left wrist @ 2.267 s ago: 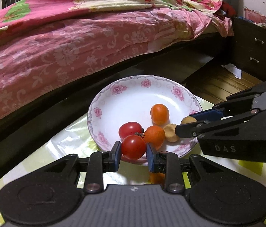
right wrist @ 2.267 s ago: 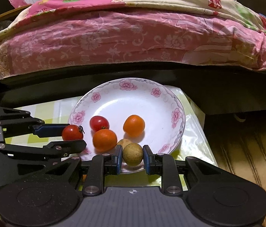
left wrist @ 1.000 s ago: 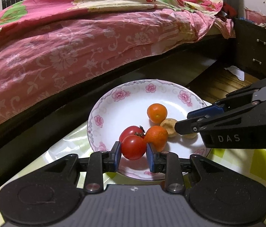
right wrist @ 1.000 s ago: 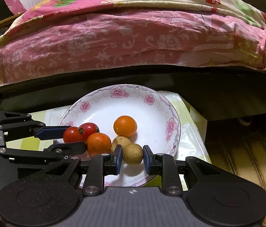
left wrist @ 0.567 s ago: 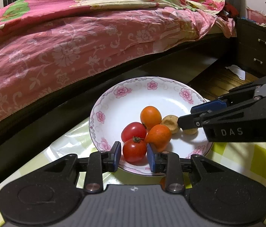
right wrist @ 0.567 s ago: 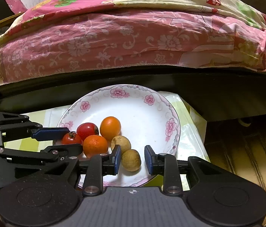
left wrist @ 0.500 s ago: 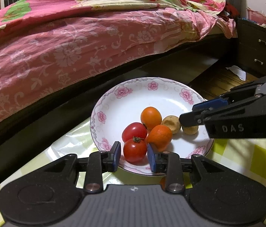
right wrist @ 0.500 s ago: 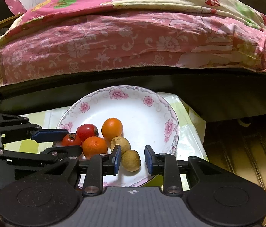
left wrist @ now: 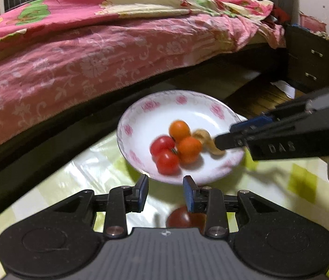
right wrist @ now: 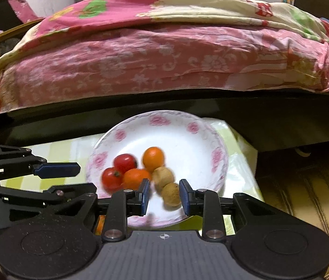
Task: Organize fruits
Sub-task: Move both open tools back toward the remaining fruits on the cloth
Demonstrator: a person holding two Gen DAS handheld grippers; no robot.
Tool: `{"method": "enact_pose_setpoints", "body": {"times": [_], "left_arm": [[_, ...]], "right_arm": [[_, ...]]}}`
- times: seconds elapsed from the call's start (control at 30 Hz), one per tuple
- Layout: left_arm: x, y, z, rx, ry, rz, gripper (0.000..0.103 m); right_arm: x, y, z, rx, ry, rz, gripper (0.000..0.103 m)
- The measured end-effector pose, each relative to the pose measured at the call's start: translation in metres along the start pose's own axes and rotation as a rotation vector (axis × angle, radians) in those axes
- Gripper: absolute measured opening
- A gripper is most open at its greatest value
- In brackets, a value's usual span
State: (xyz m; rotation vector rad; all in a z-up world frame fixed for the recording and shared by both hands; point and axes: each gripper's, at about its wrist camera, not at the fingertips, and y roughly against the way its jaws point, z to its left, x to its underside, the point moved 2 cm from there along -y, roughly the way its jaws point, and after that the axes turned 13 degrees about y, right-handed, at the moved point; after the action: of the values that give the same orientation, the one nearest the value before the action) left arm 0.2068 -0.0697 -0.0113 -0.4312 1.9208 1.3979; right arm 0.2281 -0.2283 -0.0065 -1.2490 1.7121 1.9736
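**Legible markings**

One marking can be read: the letters "DAS", set in light characters on the dark side housing of the right gripper (left wrist: 223, 137), as seen from the left wrist view. The lettering is slightly blurred. No other text, numbers, brands or signs can be read.

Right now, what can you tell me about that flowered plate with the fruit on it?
The plate is round, white and glossy, ceramic by its look, with pink flowers printed around its raised rim. It sits flat on a yellow-green checked tablecloth near the table's edge, beside a bed. Grouped toward its near side lie two red tomatoes, two oranges and two small brown fruits. Neither tool's jaws touch it.
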Motion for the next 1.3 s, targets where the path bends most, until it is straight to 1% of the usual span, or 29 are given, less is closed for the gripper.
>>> {"method": "enact_pose_setpoints", "body": {"times": [0.07,0.1,0.13,0.23,0.43,0.5,0.6,0.67,0.73,0.83,1.07,1.17,1.23,1.3], "left_arm": [[0.008,0.004,-0.003,0.011,-0.013,0.015,0.041],[0.012,0.006,-0.004,0.015,-0.024,0.018,0.043],[0.015,0.008,-0.005,0.020,-0.028,0.016,0.047],[0.020,0.010,-0.006,0.042,-0.009,0.024,0.049],[0.031,0.005,-0.017,0.088,-0.041,0.056,0.050],[0.035,0.002,-0.021,0.097,-0.049,0.069,0.052],[0.041,-0.001,-0.025,0.106,-0.049,0.079,0.052],[0.045,-0.003,-0.026,0.105,-0.049,0.091,0.048],[0.048,-0.002,-0.026,0.103,-0.053,0.083,0.048],[0.047,0.001,-0.022,0.108,-0.032,0.090,0.048],[0.052,0.011,-0.001,0.079,-0.006,0.095,0.048],[0.053,0.012,0.003,0.084,0.004,0.096,0.048],[0.054,0.013,0.003,0.083,-0.002,0.094,0.048],[0.054,0.012,0.004,0.085,-0.004,0.091,0.048]], "right_arm": [[0.001,0.004,0.004,-0.005,-0.001,0.006,0.025],[0.002,0.006,0.005,-0.007,-0.007,0.010,0.025],[0.004,0.008,0.006,-0.010,-0.014,0.013,0.025],[0.010,0.013,0.009,-0.015,-0.025,0.029,0.025],[0.022,0.019,0.018,-0.021,-0.026,0.067,0.026],[0.024,0.018,0.019,-0.020,-0.031,0.072,0.026],[0.025,0.017,0.020,-0.025,-0.036,0.077,0.026],[0.025,0.015,0.021,-0.032,-0.037,0.081,0.026],[0.026,0.013,0.023,-0.045,-0.037,0.088,0.026],[0.028,0.009,0.028,-0.066,-0.036,0.101,0.026],[0.024,-0.004,0.042,-0.122,-0.041,0.102,0.026],[0.021,-0.012,0.048,-0.127,-0.033,0.101,0.026],[0.020,-0.020,0.051,-0.123,-0.039,0.108,0.029],[0.021,-0.025,0.052,-0.113,-0.042,0.113,0.030]]}}
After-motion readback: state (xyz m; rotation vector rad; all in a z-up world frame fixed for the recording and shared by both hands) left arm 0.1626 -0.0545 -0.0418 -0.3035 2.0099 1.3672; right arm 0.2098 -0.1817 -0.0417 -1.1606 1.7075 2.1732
